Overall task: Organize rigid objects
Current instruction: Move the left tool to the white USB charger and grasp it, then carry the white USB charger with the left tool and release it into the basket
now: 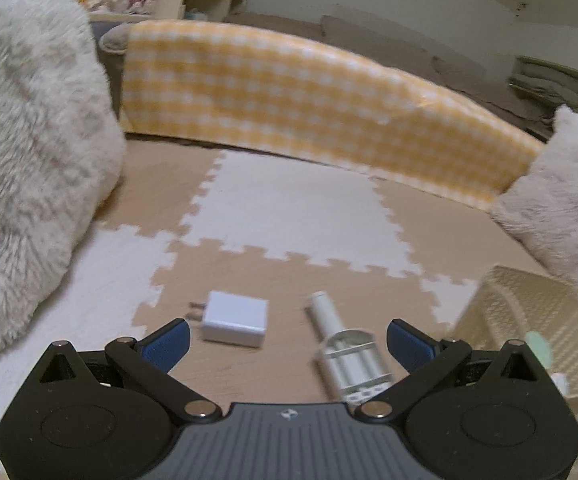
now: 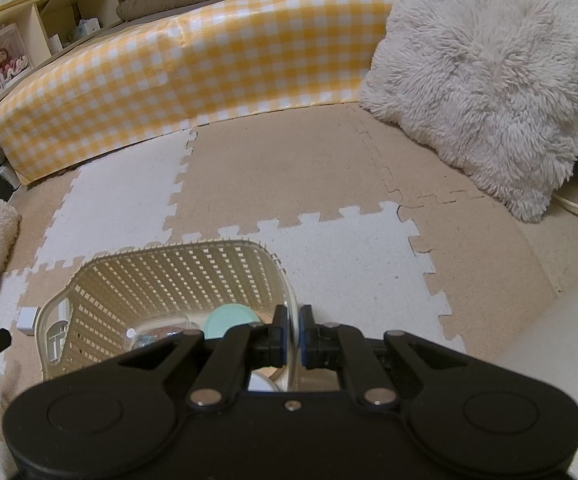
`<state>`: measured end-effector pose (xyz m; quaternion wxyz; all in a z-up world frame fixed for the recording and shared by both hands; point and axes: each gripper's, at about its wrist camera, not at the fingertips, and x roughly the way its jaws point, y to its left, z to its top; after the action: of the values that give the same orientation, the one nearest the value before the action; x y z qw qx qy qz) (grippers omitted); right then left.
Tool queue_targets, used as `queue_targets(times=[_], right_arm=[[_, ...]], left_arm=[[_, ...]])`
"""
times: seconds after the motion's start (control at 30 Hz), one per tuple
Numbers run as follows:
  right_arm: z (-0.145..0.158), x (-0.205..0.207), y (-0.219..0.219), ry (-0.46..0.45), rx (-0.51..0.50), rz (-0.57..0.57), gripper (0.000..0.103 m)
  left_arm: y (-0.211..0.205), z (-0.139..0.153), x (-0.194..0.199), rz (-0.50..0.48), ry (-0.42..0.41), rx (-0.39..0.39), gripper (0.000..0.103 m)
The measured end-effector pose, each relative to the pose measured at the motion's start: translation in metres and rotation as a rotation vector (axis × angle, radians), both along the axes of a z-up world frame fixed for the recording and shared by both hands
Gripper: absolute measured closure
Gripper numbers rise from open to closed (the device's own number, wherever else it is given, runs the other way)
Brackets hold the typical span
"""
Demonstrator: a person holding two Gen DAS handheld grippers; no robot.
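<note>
The basket [image 2: 177, 280] sits on the foam mat [image 2: 289, 184] near me, and it already holds part of the job: a pale green lid [image 2: 229, 322], something clear beside it, and a white piece low at the near wall. I cannot tell exactly what the clear thing is. My right gripper [image 2: 293, 334] has its pads pressed together on the basket's right rim, pinning it in place.

Two hard things are not yet put away. The white charger [image 1: 235, 318] lies on the mat to the left of the basket, its prongs pointing left. Just right of it lies the white battery holder [image 1: 345, 348], long and slanted, its near end under my left gripper [image 1: 289, 342]. That gripper's fingers [image 1: 167, 344] stand wide apart with nothing between the pads, hanging just above both items.

So I judge the work partly done: some pieces are in, these two are left. From here the left gripper could take either one, then carry it right, over the rim.
</note>
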<state>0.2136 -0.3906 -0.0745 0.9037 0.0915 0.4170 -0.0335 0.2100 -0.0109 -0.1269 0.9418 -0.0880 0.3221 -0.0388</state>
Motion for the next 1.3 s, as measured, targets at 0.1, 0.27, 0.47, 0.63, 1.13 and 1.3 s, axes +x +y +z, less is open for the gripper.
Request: queue_targets(times=[0.1,0.27,0.47,0.63,1.13,1.3], right_arm=[[0.000,0.001,0.002,0.003,-0.006,0.002,0.097],[-0.001,0.001,0.003,0.006,-0.011,0.003,0.097],[-0.002,0.002,0.004,0.012,-0.019,0.005,0.097],[-0.002,0.002,0.005,0.014,-0.022,0.005,0.097],[-0.004,0.003,0.007,0.018,-0.024,0.006,0.097],[-0.004,0.003,0.006,0.018,-0.024,0.006,0.097]], left_arm=[[0.006,-0.013,0.005,0.032,0.007,0.010,0.000],[0.012,-0.024,0.017,0.049,0.000,0.017,0.000],[0.013,-0.024,0.034,0.017,-0.047,0.065,0.000],[0.012,-0.028,0.043,-0.012,-0.033,0.109,0.010],[0.018,-0.043,0.062,-0.034,0.046,0.135,0.040],[0.020,-0.044,0.061,-0.029,0.053,0.125,0.040]])
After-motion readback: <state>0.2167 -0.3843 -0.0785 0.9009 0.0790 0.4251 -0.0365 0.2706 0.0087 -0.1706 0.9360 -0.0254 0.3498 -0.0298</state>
